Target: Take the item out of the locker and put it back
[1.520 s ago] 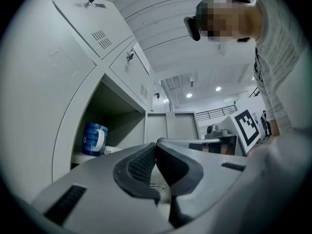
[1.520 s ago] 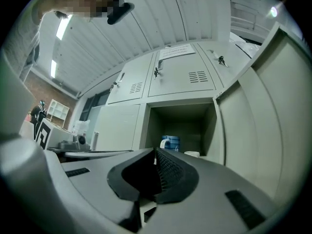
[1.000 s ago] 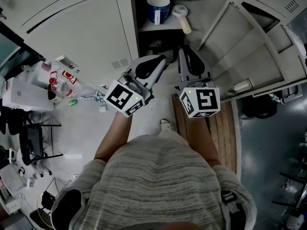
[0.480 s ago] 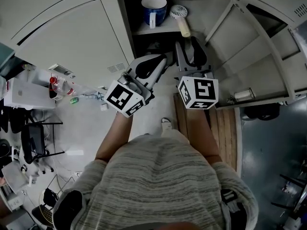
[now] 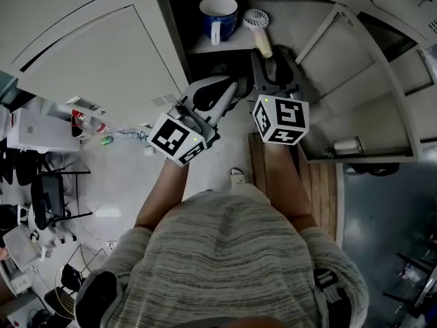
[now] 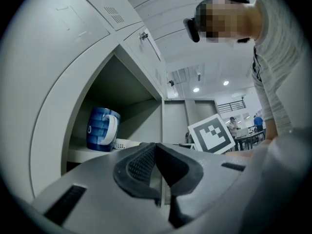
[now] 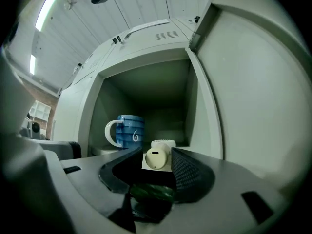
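The open locker (image 5: 179, 26) holds a blue mug (image 5: 218, 12) and a small white hand fan (image 5: 258, 24) on its shelf. The fan lies with its handle towards me. My right gripper (image 5: 270, 57) is level at the shelf's front, open. Its jaws have just been opening. In the right gripper view the fan's handle end (image 7: 157, 157) shows in the gap of my right gripper (image 7: 153, 164), just beyond the tips, with no pad touching it. The mug (image 7: 125, 131) stands to its left. My left gripper (image 5: 234, 87) is shut and empty, below the shelf and left of the right one. In the left gripper view its tips (image 6: 155, 155) meet below the mug (image 6: 101, 129).
The locker door (image 5: 355, 80) stands open at the right, close beside my right gripper. A closed locker front (image 5: 89, 53) is at the left. A wooden pallet (image 5: 317, 183) lies on the floor under the door. Bottles and clutter (image 5: 85, 121) sit far left.
Both grippers have moved forward toward the locker opening, the right one farther, up to the shelf's edge by the fan's handle.
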The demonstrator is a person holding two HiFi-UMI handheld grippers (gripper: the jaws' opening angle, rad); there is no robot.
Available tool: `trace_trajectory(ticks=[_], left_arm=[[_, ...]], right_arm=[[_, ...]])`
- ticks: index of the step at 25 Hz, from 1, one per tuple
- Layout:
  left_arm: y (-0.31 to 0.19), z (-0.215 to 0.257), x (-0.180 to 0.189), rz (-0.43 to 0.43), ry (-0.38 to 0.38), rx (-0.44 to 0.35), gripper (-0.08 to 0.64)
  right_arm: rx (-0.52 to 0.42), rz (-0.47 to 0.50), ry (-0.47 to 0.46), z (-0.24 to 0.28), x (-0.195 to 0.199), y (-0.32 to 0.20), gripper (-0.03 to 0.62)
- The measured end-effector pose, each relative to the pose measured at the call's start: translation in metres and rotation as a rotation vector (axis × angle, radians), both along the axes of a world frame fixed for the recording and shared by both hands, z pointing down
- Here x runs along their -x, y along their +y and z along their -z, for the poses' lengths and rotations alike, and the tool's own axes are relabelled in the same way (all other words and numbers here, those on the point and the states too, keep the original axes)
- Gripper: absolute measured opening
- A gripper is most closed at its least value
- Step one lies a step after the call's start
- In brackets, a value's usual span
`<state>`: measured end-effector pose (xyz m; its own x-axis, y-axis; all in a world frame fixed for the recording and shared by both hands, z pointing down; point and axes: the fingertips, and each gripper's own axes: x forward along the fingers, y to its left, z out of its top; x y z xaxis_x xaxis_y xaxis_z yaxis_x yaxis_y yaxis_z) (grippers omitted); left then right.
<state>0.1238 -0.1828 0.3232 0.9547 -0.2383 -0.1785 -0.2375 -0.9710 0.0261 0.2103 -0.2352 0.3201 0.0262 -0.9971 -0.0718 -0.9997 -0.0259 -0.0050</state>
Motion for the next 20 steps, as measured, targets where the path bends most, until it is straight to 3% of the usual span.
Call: trace_trajectory(ticks=[20], left_arm=[[-0.012, 0.003, -0.003, 0.021, 0.013, 0.002, 0.008]], right_arm=[[0.049, 0.001, -0.013, -0.005, -0.007, -0.024, 0.156]])
